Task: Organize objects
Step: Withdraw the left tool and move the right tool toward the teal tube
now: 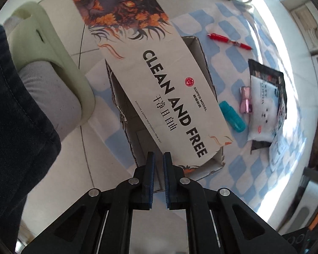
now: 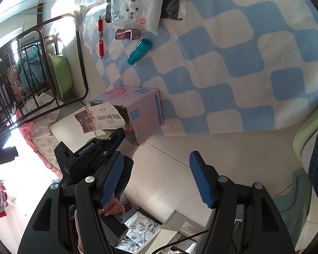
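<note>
My left gripper fingers are nearly shut at the box flap by the blanket's edge, my right gripper is wide open, and the pen, teal tube and pink clip still wait outside.

There is one cardboard box, one red pen, one teal tube and one shiny pink thing. There is one white wipes pack with a bear face. Two tools show, the left tool and the right tool.
</note>
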{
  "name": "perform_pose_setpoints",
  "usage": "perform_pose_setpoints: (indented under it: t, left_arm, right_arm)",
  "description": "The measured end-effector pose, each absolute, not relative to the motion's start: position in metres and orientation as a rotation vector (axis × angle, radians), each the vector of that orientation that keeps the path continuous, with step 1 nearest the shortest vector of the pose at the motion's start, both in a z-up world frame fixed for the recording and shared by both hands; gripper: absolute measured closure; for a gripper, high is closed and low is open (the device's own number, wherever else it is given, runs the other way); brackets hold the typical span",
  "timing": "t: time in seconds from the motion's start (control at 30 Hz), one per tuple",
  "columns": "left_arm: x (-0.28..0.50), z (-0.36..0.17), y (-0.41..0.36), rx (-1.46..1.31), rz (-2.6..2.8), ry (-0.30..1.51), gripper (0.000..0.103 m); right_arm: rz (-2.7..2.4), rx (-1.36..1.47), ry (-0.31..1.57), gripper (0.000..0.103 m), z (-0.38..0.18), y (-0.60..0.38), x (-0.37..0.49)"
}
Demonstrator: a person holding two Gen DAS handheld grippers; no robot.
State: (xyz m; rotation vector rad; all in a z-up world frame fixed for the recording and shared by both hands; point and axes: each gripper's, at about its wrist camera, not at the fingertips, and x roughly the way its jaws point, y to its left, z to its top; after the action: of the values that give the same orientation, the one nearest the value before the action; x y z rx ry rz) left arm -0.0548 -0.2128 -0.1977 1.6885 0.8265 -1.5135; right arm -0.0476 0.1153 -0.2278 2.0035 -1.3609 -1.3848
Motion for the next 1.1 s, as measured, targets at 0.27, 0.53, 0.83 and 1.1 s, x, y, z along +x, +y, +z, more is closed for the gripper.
perform_pose_setpoints:
  t: [0.27,0.53,0.83,1.1]
  left_arm:
    - [-0.051,-0.164,-0.228,1.379,-1.62,1.036,0.051]
    - [-0.043,-0.204,-0.218,1.525,-1.453,1.169,0.026]
    - [-0.063,-0.156,-0.213,1.576,-1.474,1.078,0.025]
    - [-0.047,-0.111,-0.221,1.57,-1.472,1.059,0.025]
  right_arm:
    - [-1.378,2.027,-1.362,0.038,-0.232,0.116,-0.047]
    - [-1.367,2.05,-1.352,0.037,-0.236,0.116,-0.044]
    - [-1.556,2.115,-0.99,0.037,-0.242,0.085,-0.106]
    - [-1.589,2.238,-0.74,0.003,-0.272,0.008,-0.183]
